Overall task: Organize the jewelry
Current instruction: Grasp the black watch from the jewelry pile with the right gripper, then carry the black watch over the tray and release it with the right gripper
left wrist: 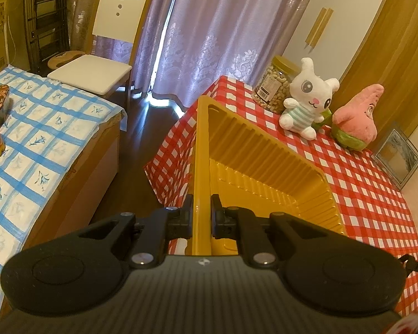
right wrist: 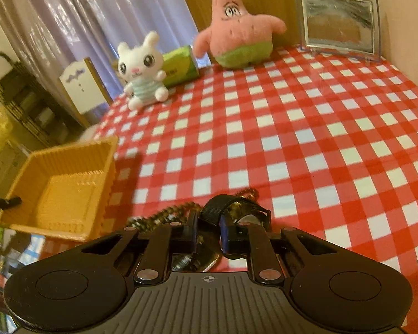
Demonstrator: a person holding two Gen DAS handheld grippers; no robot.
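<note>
Left wrist view: the left tool (left wrist: 201, 214) is clamped on the near rim of the yellow tray (left wrist: 264, 150), which runs up from the picture's centre toward 12 o'clock. The tray looks empty and tipped by the grip. It sits at the edge of the bench (left wrist: 362, 183) with the red checked cloth, and past that edge, at 9 o'clock, the floor (left wrist: 142, 128) lies open. At 2 o'clock stand a white bunny plush (left wrist: 306, 97), a jar of nuts (left wrist: 276, 83) behind it, and a pink star plush (left wrist: 356, 117).

In the right wrist view the tray (right wrist: 61, 189) lies at 9 o'clock. At 6 o'clock the right tool (right wrist: 207, 231) has its jaws drawn close on a black watch strap (right wrist: 217, 208), apparently gripping it, though blur hides the pad contact. The watch (right wrist: 250, 217) is tangled with a beaded chain (right wrist: 164, 214) that trails toward 8 o'clock.

The risks, as I judge them: the narrow strap could slide out of the pinch during transfer. The chain may hang on the watch, come up with it, then drop short of the tray or off the bench edge. A tilted tray held by one rim could also flex or spill whatever lands inside.
</note>
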